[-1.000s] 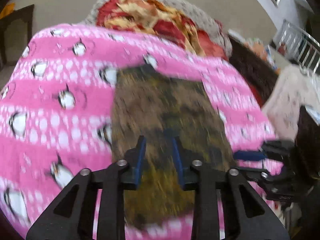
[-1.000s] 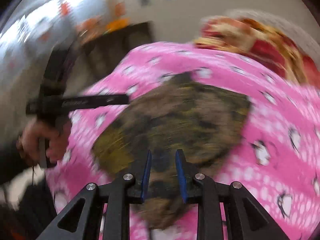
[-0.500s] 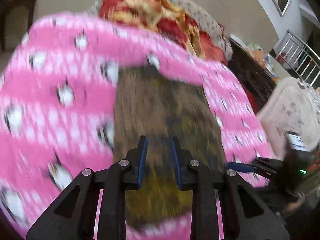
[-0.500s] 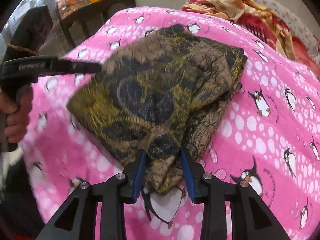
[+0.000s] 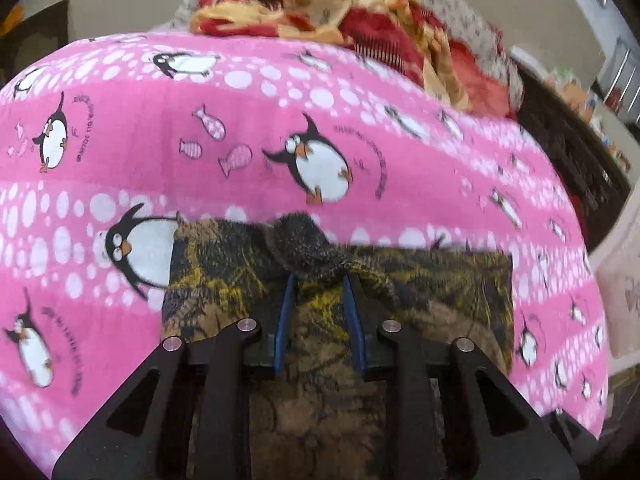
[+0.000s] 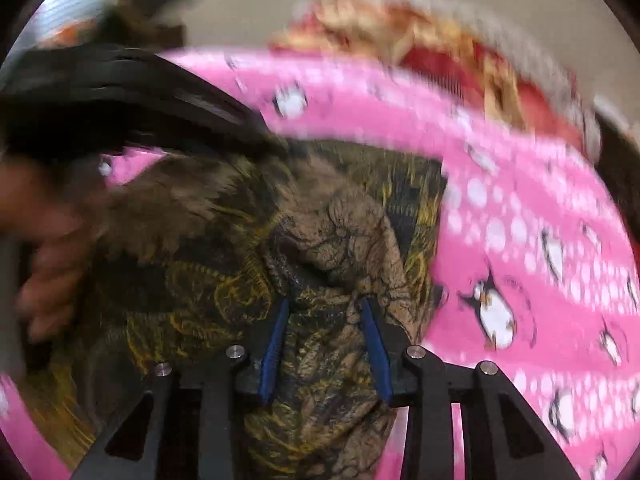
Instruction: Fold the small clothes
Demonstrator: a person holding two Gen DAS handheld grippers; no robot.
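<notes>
Two cloth piles (image 5: 344, 12) crowd behind the garment (image 5: 420, 280).

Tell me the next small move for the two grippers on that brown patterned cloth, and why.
Probably lay the carried fold down flat and let go. Left gripper and right gripper each pinch bunched brown-and-yellow patterned garment, already doubled over on the pink penguin blanket.

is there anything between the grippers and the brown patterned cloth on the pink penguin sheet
Nothing visible stands in the way. The brown patterned cloth is already bunched between the fingers of both the left gripper and the right gripper, lying on the pink penguin sheet; only bare sheet surrounds it.
</notes>
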